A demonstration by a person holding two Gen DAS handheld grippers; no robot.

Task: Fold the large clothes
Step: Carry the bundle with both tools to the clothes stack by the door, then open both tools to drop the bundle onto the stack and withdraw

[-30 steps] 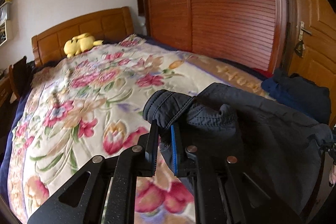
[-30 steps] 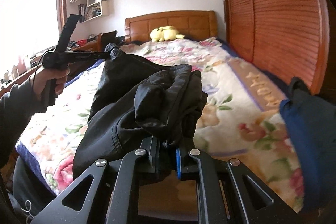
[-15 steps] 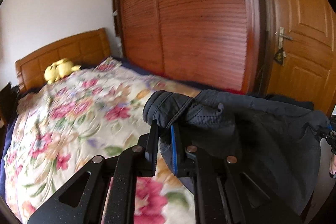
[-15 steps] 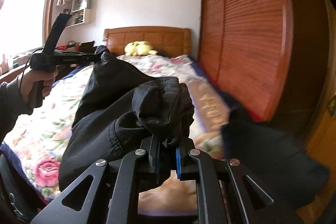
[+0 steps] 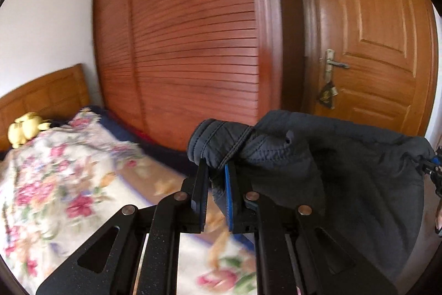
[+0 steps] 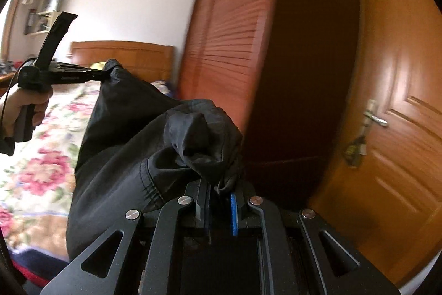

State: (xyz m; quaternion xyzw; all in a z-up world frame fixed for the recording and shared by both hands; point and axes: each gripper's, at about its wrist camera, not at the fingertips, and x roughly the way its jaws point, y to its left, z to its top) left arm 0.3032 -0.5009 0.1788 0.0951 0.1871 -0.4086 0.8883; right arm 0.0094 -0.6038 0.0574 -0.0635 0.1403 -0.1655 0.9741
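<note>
A large dark padded jacket [image 5: 345, 170] hangs in the air, stretched between both grippers above the bed's foot end. My left gripper [image 5: 215, 170] is shut on a bunched, stitched edge of it; the cloth drapes away to the right. In the right wrist view my right gripper [image 6: 219, 190] is shut on another bunch of the same jacket [image 6: 132, 156]. Further left there, a hand holds the left gripper [image 6: 106, 73], which pinches the jacket's far corner. The jacket's lower part hangs out of sight.
The bed with a floral cover [image 5: 55, 179] lies to the left and below. A yellow plush toy [image 5: 23, 127] sits by the wooden headboard [image 5: 41, 93]. A slatted wardrobe [image 5: 193, 46] and a wooden door [image 5: 373, 46] with a handle stand close ahead.
Both grippers have lifted the jacket and swung right, from facing the bed towards the wardrobe and door. The dark blue garment on the bed's right edge has left view. Both grips are unchanged.
</note>
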